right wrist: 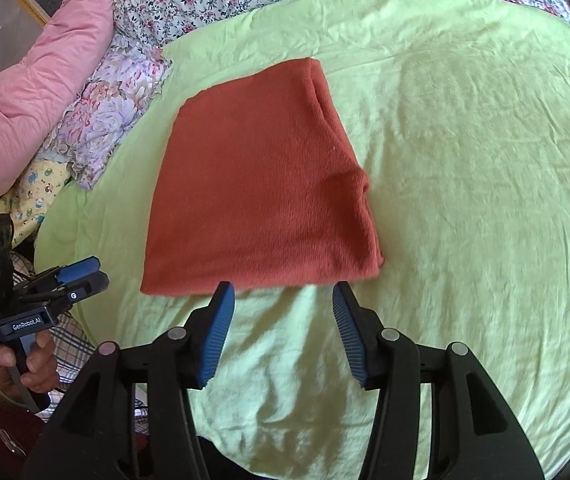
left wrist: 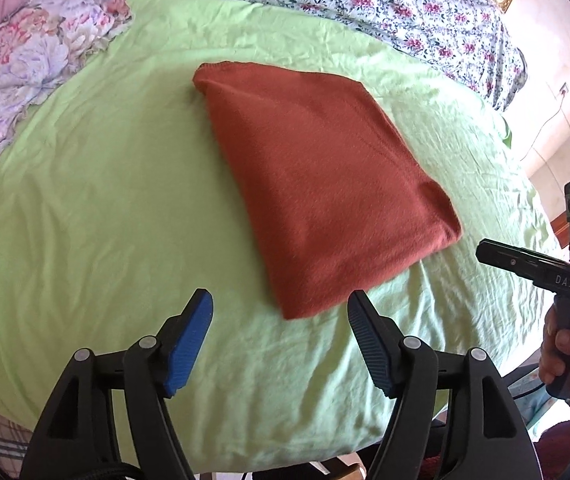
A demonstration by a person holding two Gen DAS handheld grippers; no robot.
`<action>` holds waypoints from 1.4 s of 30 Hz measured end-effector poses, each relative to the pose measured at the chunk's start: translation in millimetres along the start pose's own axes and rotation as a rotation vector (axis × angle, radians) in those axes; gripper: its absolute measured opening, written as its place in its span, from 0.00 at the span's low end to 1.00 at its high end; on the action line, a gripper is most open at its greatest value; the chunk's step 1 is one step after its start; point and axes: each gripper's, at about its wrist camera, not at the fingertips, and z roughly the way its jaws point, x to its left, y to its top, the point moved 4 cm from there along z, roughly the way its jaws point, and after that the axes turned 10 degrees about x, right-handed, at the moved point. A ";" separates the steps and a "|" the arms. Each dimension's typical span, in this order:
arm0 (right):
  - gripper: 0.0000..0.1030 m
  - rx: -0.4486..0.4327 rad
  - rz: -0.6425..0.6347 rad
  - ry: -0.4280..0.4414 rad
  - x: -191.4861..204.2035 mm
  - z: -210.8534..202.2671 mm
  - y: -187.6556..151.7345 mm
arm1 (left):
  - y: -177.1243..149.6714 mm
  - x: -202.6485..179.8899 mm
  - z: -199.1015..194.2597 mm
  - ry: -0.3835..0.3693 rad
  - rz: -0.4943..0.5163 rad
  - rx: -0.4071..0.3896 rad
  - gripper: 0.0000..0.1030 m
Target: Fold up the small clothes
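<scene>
Rust-red knit, the small garment [left wrist: 321, 184], lies folded into a flat packet in the middle of the green sheet [left wrist: 85, 200], edges stacked, so the fold looks done to me. Both my tongs hang just short of its near edge with nothing between the pads: left gripper [left wrist: 281, 344] spread wide, right gripper [right wrist: 283, 334] parted too, leaving the packet free to settle undisturbed.
</scene>
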 end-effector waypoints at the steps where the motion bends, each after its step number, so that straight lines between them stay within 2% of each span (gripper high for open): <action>1: 0.52 -0.003 0.006 -0.001 1.4 -0.2 -3.9 | -3.3 1.3 -1.7 0.005 0.005 -0.003 0.68; 7: 0.56 -0.016 0.002 -0.014 6.3 -3.2 -14.4 | -14.1 5.6 -10.8 0.035 0.026 -0.037 0.73; 12: 0.60 -0.016 -0.017 -0.033 14.6 -3.8 -21.1 | -18.6 4.1 -10.1 0.057 0.036 -0.026 0.77; 17: 0.66 -0.028 -0.020 -0.027 16.7 -3.7 -21.6 | -15.6 5.3 -11.0 0.112 0.036 -0.030 0.78; 25: 0.68 -0.024 -0.016 -0.034 13.0 -2.8 -16.0 | -7.0 13.0 -8.0 0.141 -0.011 -0.025 0.79; 42: 0.75 -0.025 -0.040 -0.031 17.7 3.1 -8.5 | -1.0 -1.2 -1.9 0.249 0.050 -0.056 0.84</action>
